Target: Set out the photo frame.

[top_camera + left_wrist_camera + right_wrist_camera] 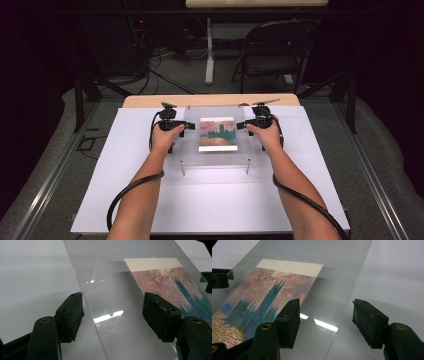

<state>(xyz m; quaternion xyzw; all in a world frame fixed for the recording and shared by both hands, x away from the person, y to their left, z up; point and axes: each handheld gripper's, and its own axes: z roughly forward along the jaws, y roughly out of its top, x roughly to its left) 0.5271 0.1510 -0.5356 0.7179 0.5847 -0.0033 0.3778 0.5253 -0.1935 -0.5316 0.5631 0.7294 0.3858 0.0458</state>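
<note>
Dark floor and a folding chair (272, 50) sit beyond my worktop (210, 200), whose white surface carries everything I am working with. Biggest on it is the clear acrylic sheet (192, 132), raised on short posts near the middle of the far half, with the painted print (218, 133) lying beneath or on it (I cannot tell which through the glare). Printed with a blue tower against a pink sky, it sits about centred in the sheet.

My left tool (175, 125) is at the sheet's left edge and my right tool (250, 124) at its right edge, facing each other across the print. In the left gripper view, my left tool (112, 315) stands with its jaws well apart, straddling the sheet's edge without pinching it; in the right gripper view, my right tool (325, 322) is likewise spread wide across the opposite edge.

I judge the step in hand is taking hold of the sheet at both sides. To do it well, I should slide each tool further on so the pads overlap the acrylic fully, close both together, and keep them level, since a slick edge could slip or tilt and drag the print.
</note>
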